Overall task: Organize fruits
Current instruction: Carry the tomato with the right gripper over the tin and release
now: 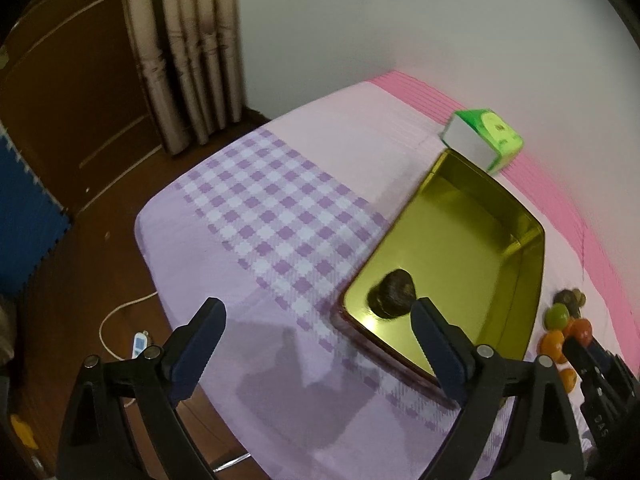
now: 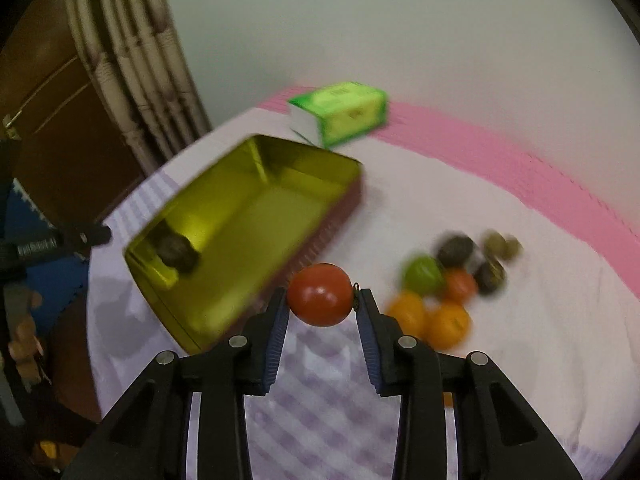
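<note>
A gold metal tray (image 1: 472,236) (image 2: 240,216) lies on the purple-checked cloth, with one dark brown fruit (image 1: 394,292) (image 2: 174,250) near its front corner. My left gripper (image 1: 316,316) hangs open and empty above the cloth just left of that corner. My right gripper (image 2: 322,300) is shut on a red round fruit (image 2: 320,294), lifted above the table beside the tray's near wall. A pile of fruits (image 2: 452,284) (image 1: 566,316), orange, green and dark ones, lies right of the tray. In the left wrist view the right gripper's fingertips (image 1: 576,344) show with the red fruit (image 1: 580,328).
A green and white box (image 1: 486,138) (image 2: 340,116) stands behind the tray near a pink strip of cloth (image 2: 520,168). The table's edge (image 1: 148,240) drops to a wooden floor with a white cable (image 1: 116,320), a blue mat (image 1: 24,216) and a curtain (image 1: 184,48).
</note>
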